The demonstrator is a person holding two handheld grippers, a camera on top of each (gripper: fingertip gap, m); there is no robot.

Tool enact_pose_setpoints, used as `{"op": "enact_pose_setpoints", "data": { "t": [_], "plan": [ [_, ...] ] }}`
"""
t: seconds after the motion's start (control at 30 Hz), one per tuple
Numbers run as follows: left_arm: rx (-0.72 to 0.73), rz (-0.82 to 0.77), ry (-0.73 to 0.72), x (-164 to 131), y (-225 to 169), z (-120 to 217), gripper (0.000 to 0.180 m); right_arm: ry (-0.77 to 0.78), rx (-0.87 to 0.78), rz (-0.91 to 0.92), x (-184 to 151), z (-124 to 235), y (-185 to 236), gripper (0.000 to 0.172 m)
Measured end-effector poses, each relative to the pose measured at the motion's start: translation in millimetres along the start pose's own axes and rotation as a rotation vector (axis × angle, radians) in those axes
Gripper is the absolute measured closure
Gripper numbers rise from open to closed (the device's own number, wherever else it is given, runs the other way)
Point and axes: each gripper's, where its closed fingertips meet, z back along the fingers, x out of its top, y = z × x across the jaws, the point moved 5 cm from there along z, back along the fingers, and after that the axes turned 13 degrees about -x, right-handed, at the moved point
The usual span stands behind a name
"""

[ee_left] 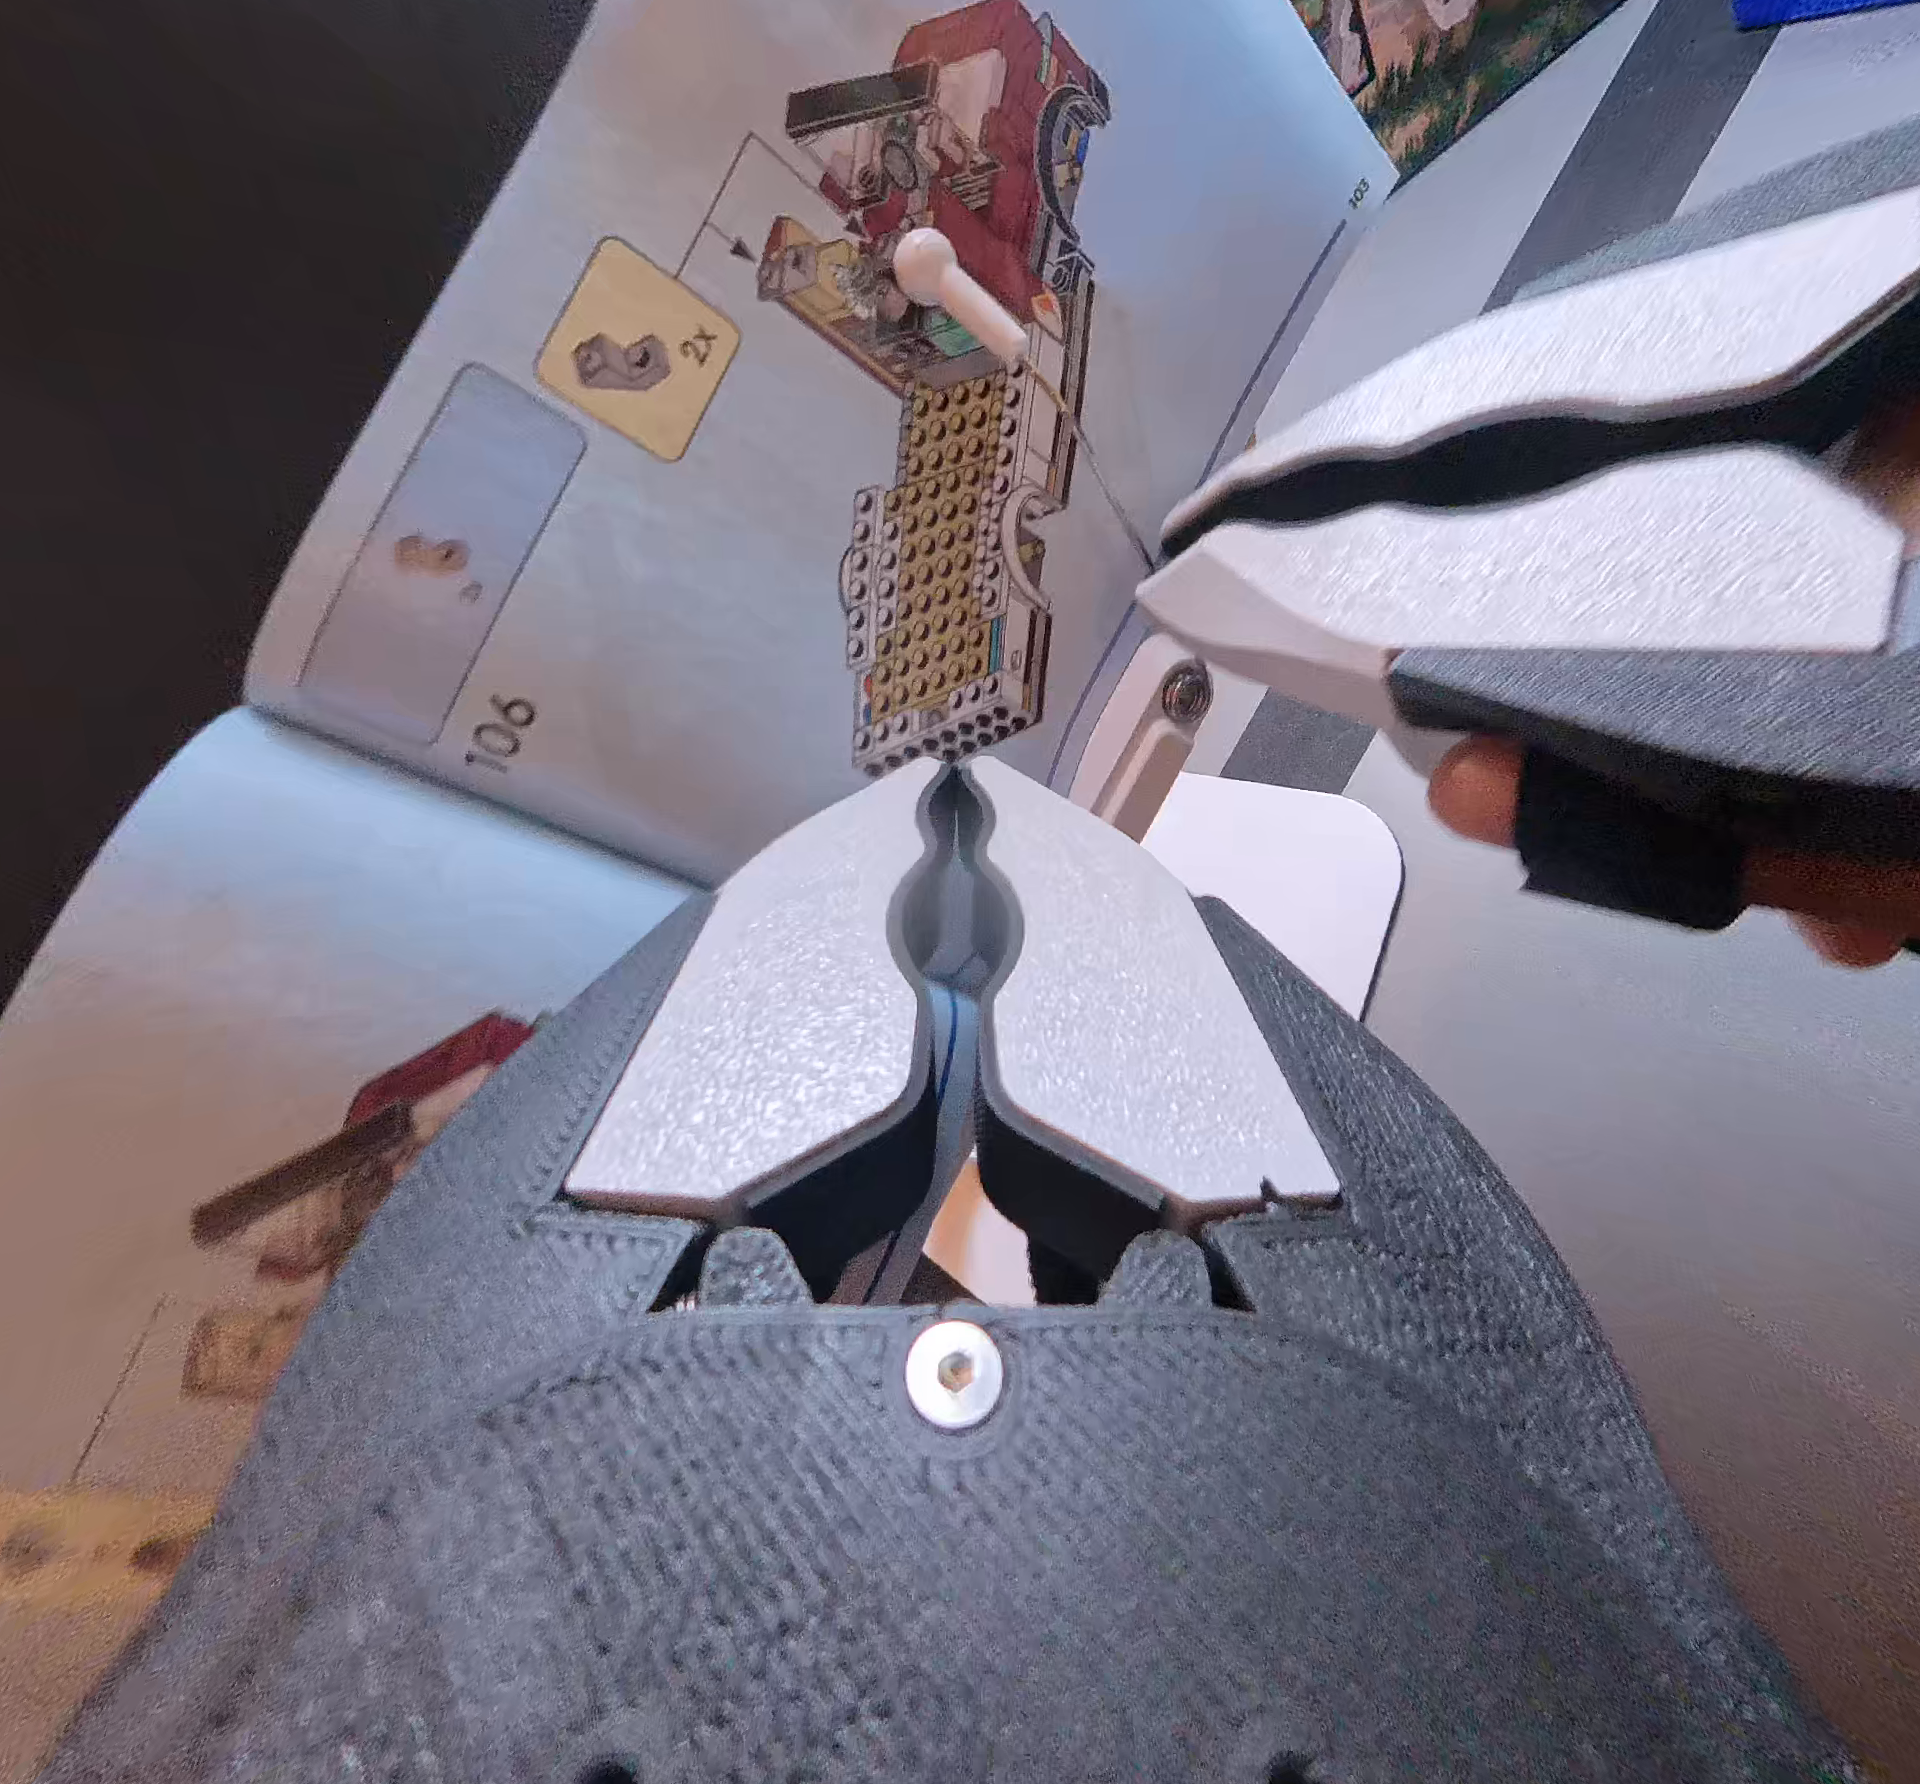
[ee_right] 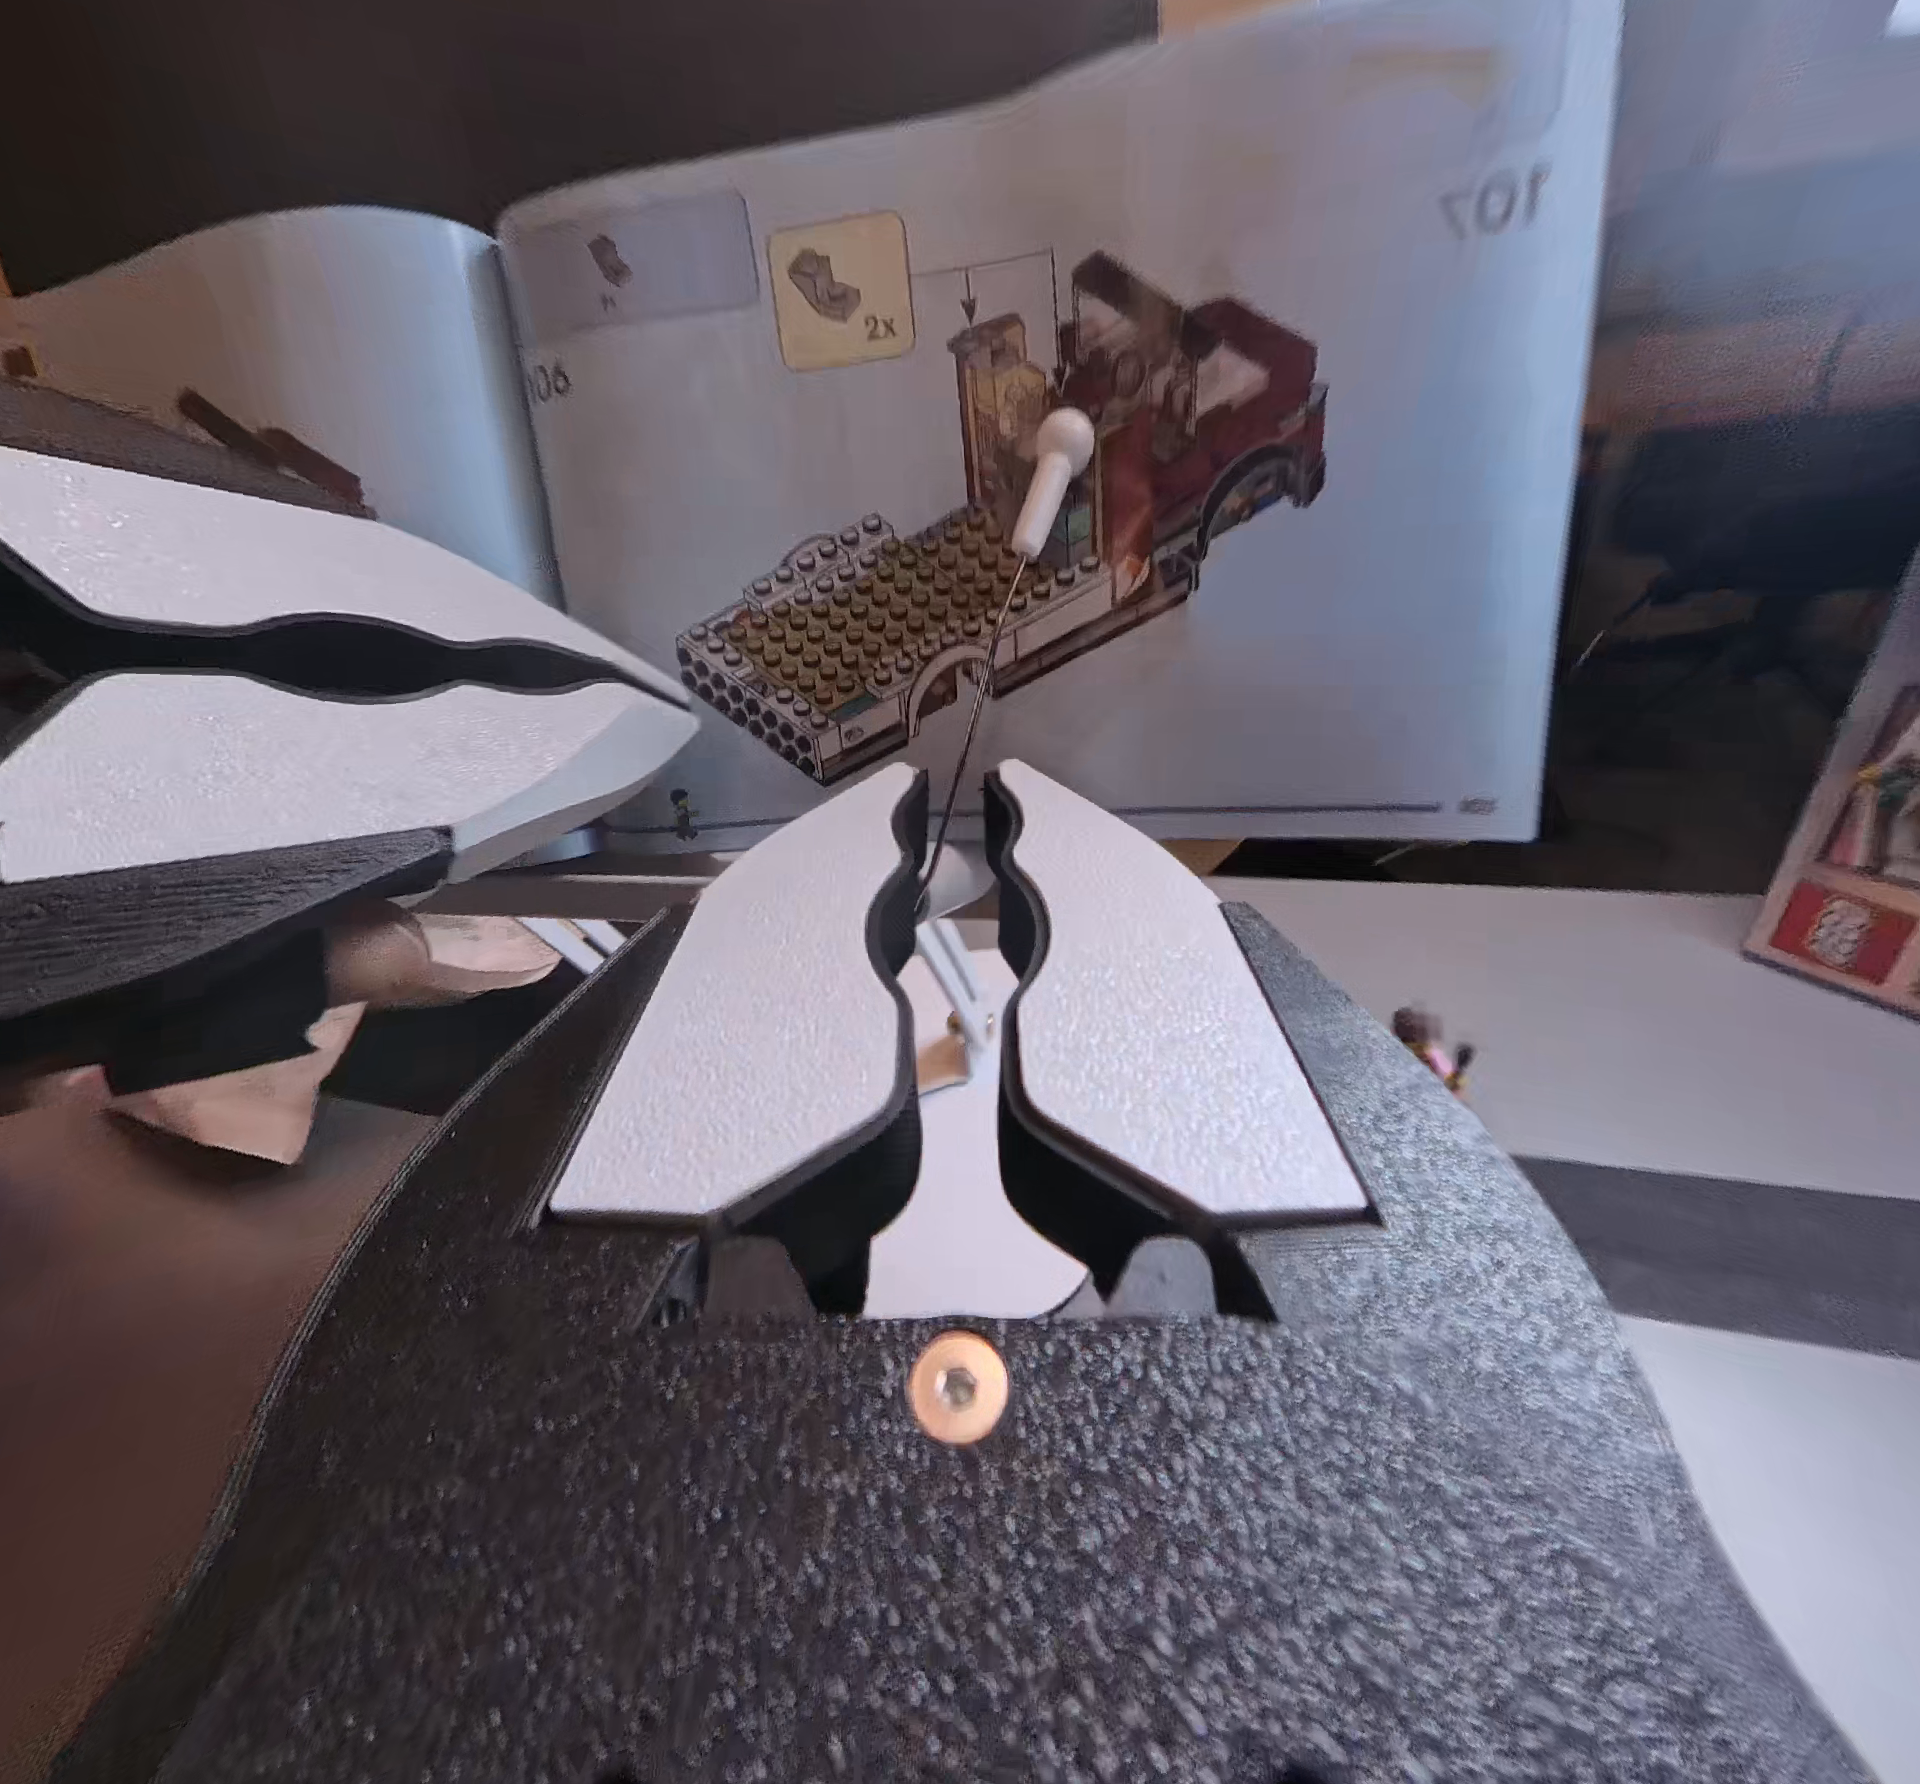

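- While the open booklet [ee_right: 1351, 695] stands propped upright at the back of the pale surface [ee_right: 1455, 1007], the left gripper [ee_left: 951, 778] has its fingers closed tip to tip at the lower part of the printed page. Whether any paper is pinched there cannot be told.
- The booklet's glossy pages bow and curl. They are probably light, limp and easily creased, so a free edge looks the safest hold.
- A thin dark wire [ee_right: 977, 695] with a smooth white rounded tip [ee_right: 1055, 477] leans on the page. It looks springy and slight, likely to bend before it breaks.
- The right gripper [ee_right: 956, 789] has its fingers slightly apart. The wire runs up between them and is not clamped.
- Both grippers have white pebbled fingers with wavy inner edges, set in rough black plastic bodies.
- A colourful cardboard box [ee_right: 1849, 893] leans at the far right.
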Motion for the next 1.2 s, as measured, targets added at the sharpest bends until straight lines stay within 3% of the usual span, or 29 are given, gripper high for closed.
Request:
{"op": "enact_pose_setpoints", "data": {
  "t": [0.13, 0.33, 0.47, 0.6, 0.67, 0.77, 0.97, 1.0, 1.13, 1.2],
  "plan": [
    [0.048, 0.028, -0.024, -24, 13, 27, 0.180, -0.142, 0.019, 0.206, 28, 26, 13, 0.160],
    [0.072, 0.178, -0.085, -58, 34, 49, 0.180, 0.055, 0.242, 0.419, 25, 17, 71, 0.157],
    [0.094, 0.257, -0.120, -83, 46, 53, 0.180, 0.128, 0.201, 0.648, 12, -6, 92, 0.160],
    [0.176, 0.312, -0.178, -104, 58, 72, 0.180, 0.137, 0.159, 0.761, 9, -21, 104, 0.165],
    [0.134, 0.443, -0.285, -116, 57, 85, 0.180, 0.150, 0.131, 0.787, 9, -21, 105, 0.165],
    [-0.046, 0.782, -0.545, -133, 41, 99, 0.180, 0.138, 0.093, 0.839, 8, -17, 108, 0.165],
    [-0.433, 1.301, -0.840, -162, -18, 68, 0.180, 0.080, 0.068, 0.954, 8, -17, 116, 0.165],
    [-0.453, 1.393, -0.909, -167, -18, 62, 0.180, 0.081, 0.068, 0.959, 8, -17, 116, 0.165],
    [-0.307, 1.654, -1.183, -194, 1, 53, 0.129, 0.099, 0.070, 0.946, 9, -17, 115, 0.165],
    [-0.271, 1.734, -1.308, -202, 3, 54, 0.119, 0.104, 0.073, 0.942, 9, -17, 115, 0.165]
  ]
}}
